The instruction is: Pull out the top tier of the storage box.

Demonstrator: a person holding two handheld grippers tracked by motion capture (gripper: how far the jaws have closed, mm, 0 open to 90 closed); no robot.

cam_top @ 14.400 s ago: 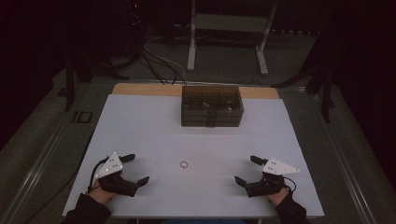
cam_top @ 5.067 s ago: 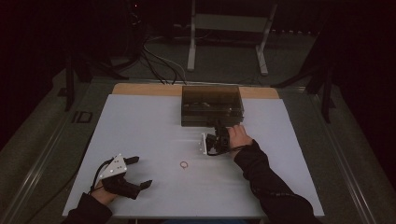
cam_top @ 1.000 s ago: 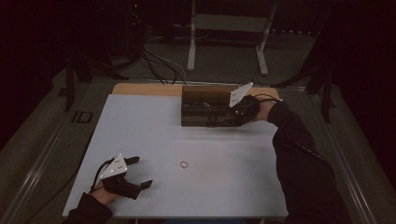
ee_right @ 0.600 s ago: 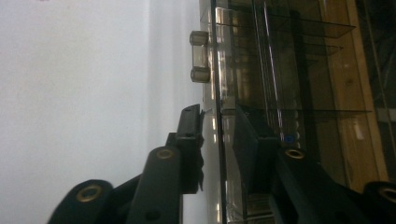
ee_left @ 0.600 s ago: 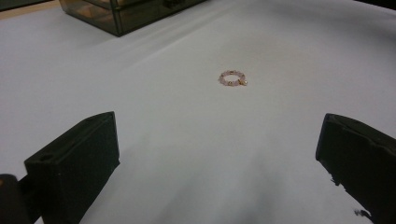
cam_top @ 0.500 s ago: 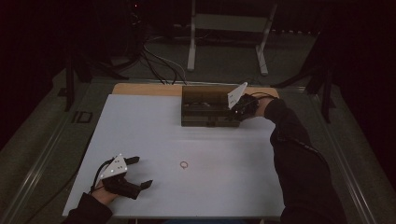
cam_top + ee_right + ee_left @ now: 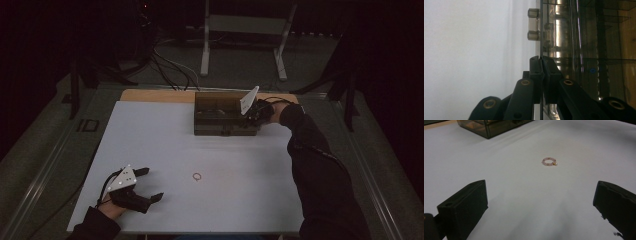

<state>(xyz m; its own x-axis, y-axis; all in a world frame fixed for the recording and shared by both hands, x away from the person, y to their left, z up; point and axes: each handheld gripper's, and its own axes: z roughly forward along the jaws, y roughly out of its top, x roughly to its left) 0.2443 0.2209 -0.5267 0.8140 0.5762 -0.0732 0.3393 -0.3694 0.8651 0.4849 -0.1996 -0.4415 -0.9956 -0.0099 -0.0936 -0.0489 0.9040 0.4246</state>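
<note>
At the far side of the white table (image 7: 165,135), right of centre: one smoked clear-plastic organiser box (image 7: 222,114) with compartments. I have the right gripper (image 7: 256,111) at its right end; in the right gripper view its jaws have just been closing and now pinch the thin edge of the box's lid (image 7: 541,37), pads nearly meeting, just short of the two clear latch knobs (image 7: 533,24). Near left corner: the left gripper (image 7: 142,185), resting low on the table, jaws spread wide with nothing between them. Near centre, well apart from both grippers: one small pink bead bracelet (image 7: 197,176), lying flat.
</note>
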